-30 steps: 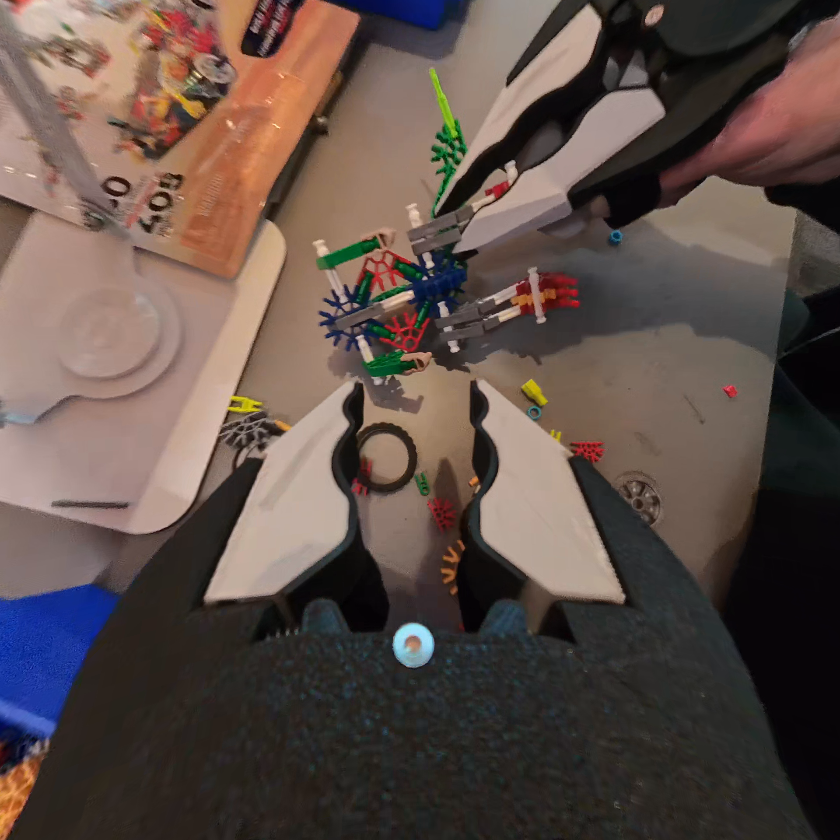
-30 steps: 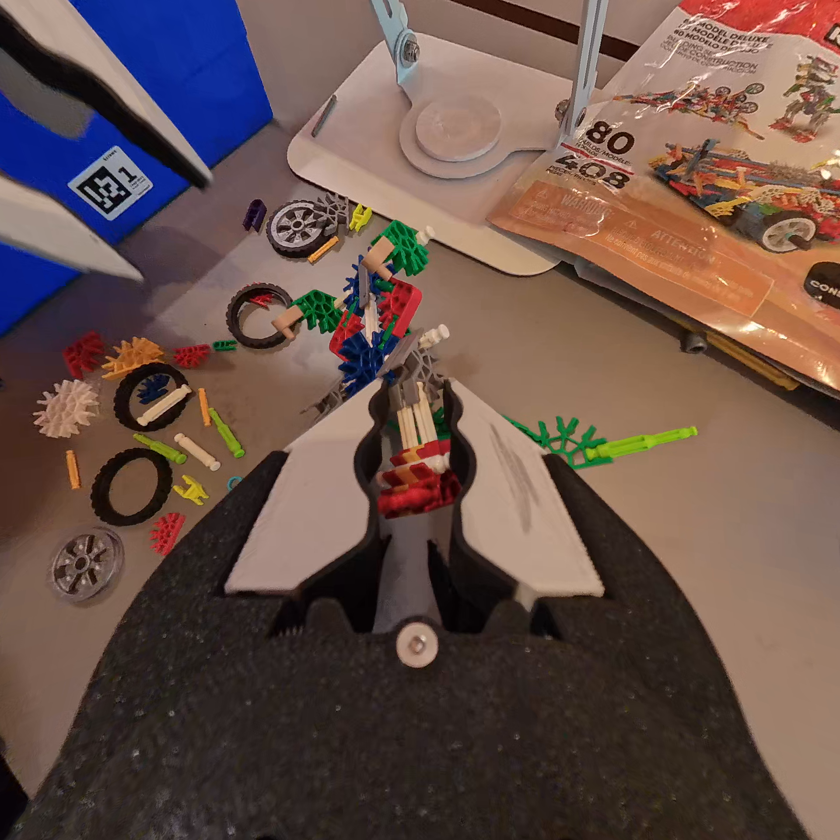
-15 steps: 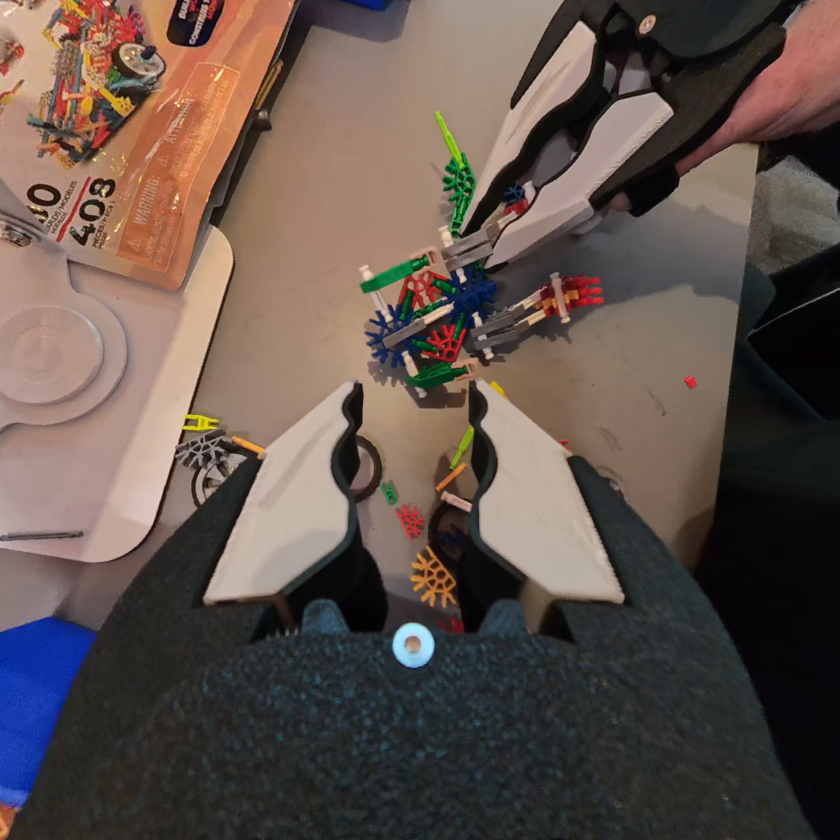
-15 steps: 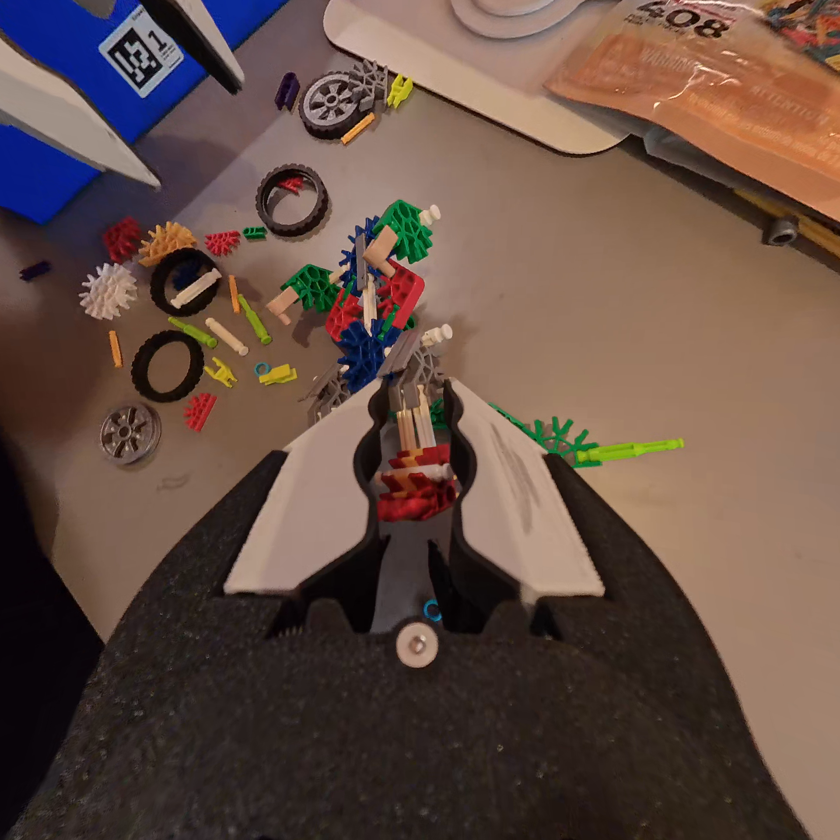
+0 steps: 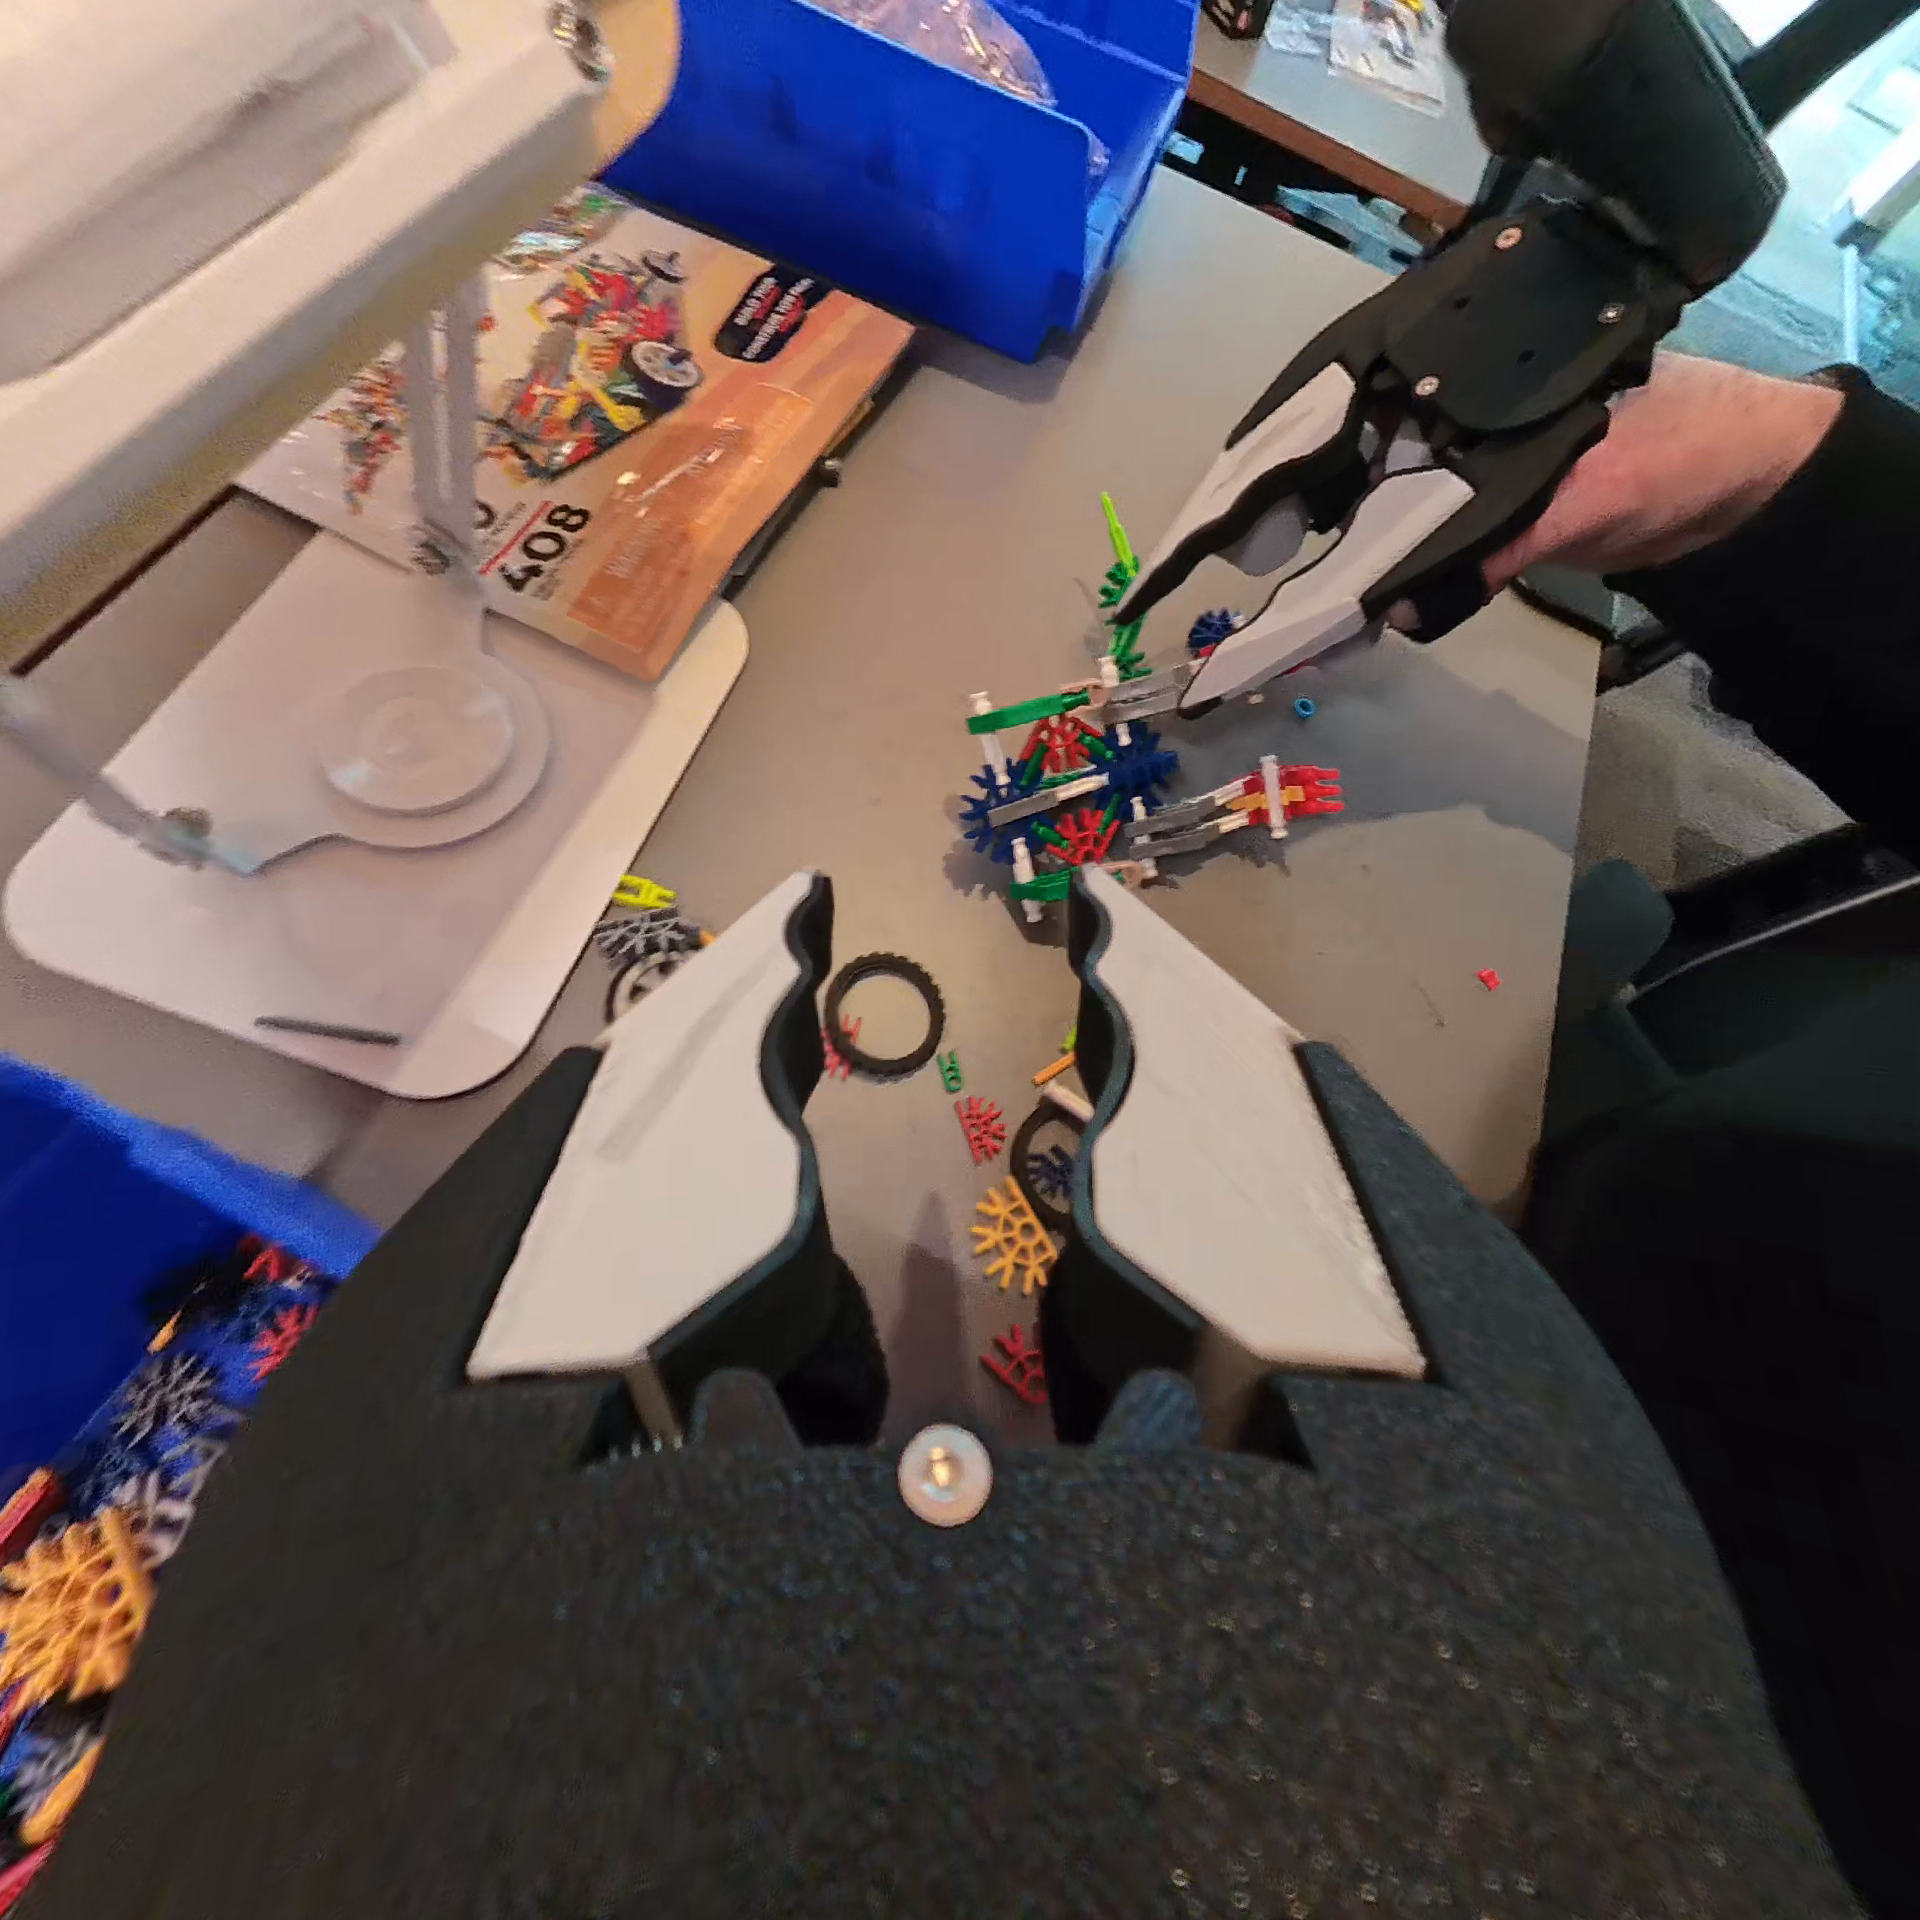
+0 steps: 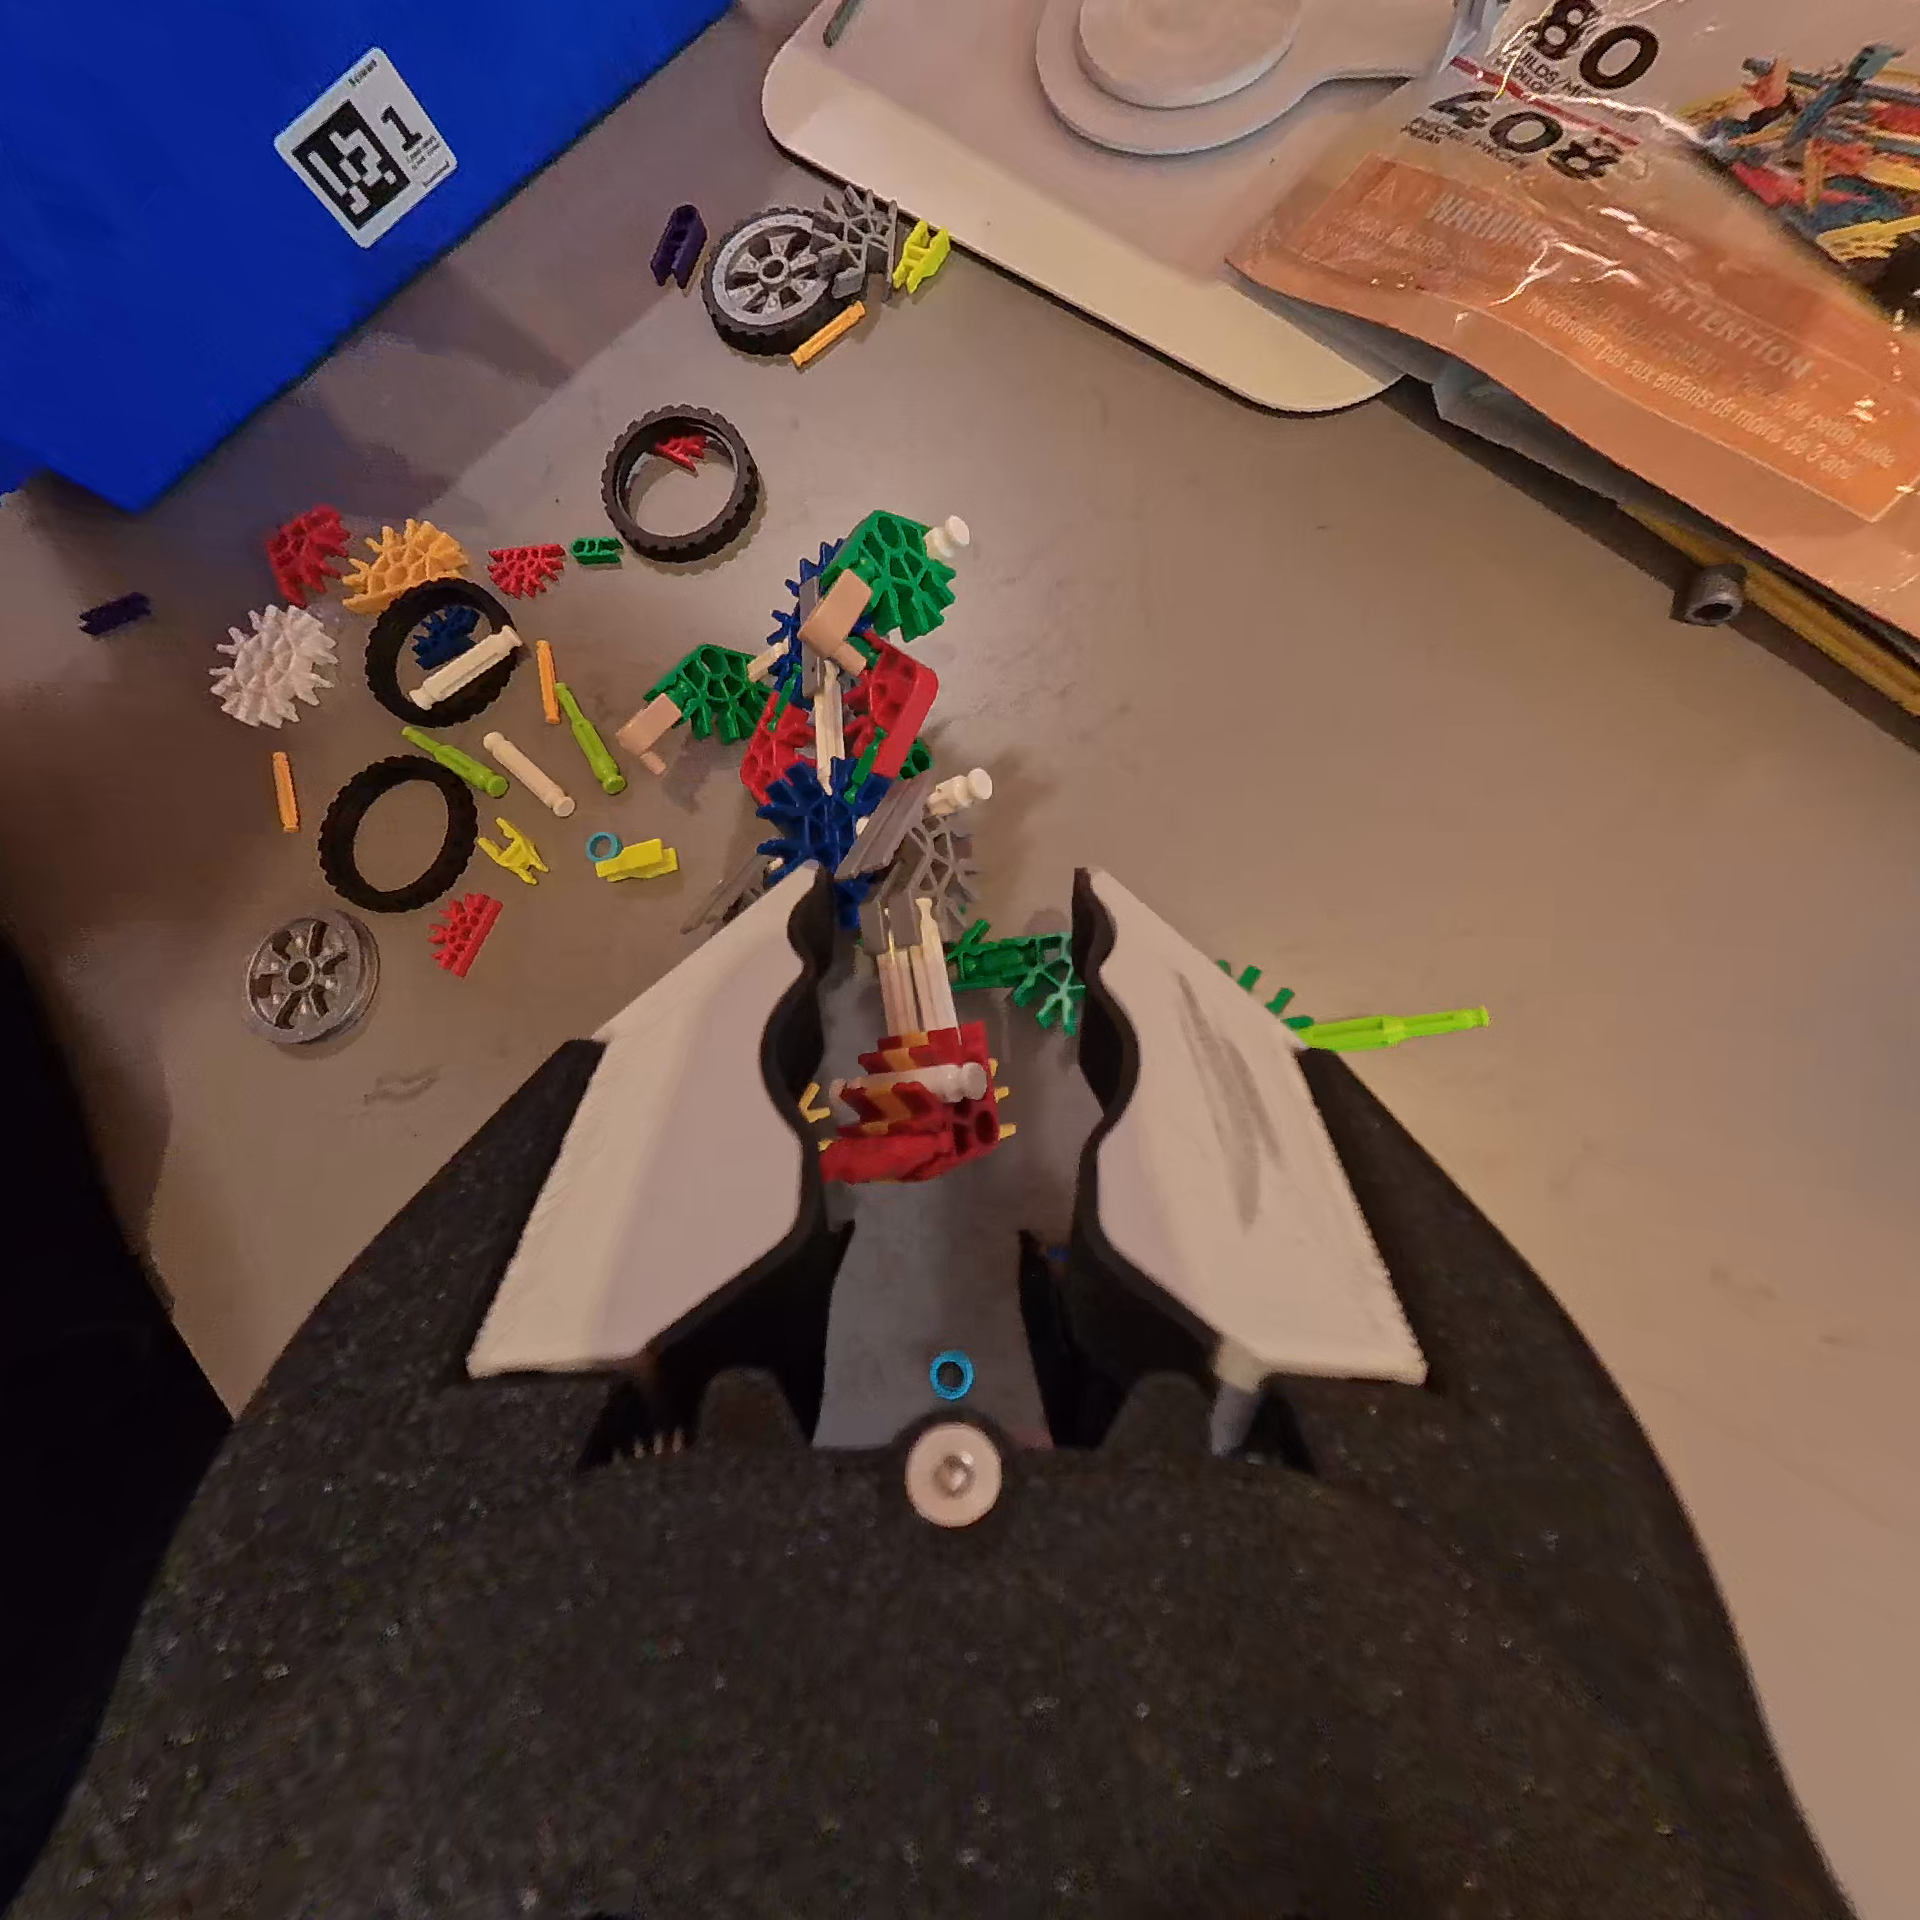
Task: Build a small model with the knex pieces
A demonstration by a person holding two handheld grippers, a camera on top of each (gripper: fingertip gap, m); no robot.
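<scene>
A colourful construction-toy model (image 5: 1091, 790) of blue, red and green connectors with grey and white rods lies on the grey table (image 5: 894, 582). My right gripper (image 6: 951, 904) is open. The model's white-rod arm with a red and yellow end (image 6: 914, 1091) lies between its fingers, with a clear gap on the right side. In the left wrist view the right gripper (image 5: 1164, 655) stands open over the model's far side. My left gripper (image 5: 951, 904) is open and empty, just short of the model. A black tyre ring (image 5: 884, 1018) lies on the table between its fingers.
Loose pieces, tyres (image 6: 400, 831) and wheels (image 6: 774, 275) lie left of the model. A green connector chain with a lime rod (image 6: 1392, 1029) lies on the right. A white stand base (image 5: 343, 790), an orange printed bag (image 5: 675, 436) and blue bins (image 5: 914, 156) sit behind. A person's hand (image 5: 1683, 468) holds the right gripper. Across from one pair of fingers to the other is roughly 20 centimetres.
My right gripper's jaws have opened off the model's red-ended arm, which now lies loose between them. My left gripper has tilted up and back, still open and empty.
</scene>
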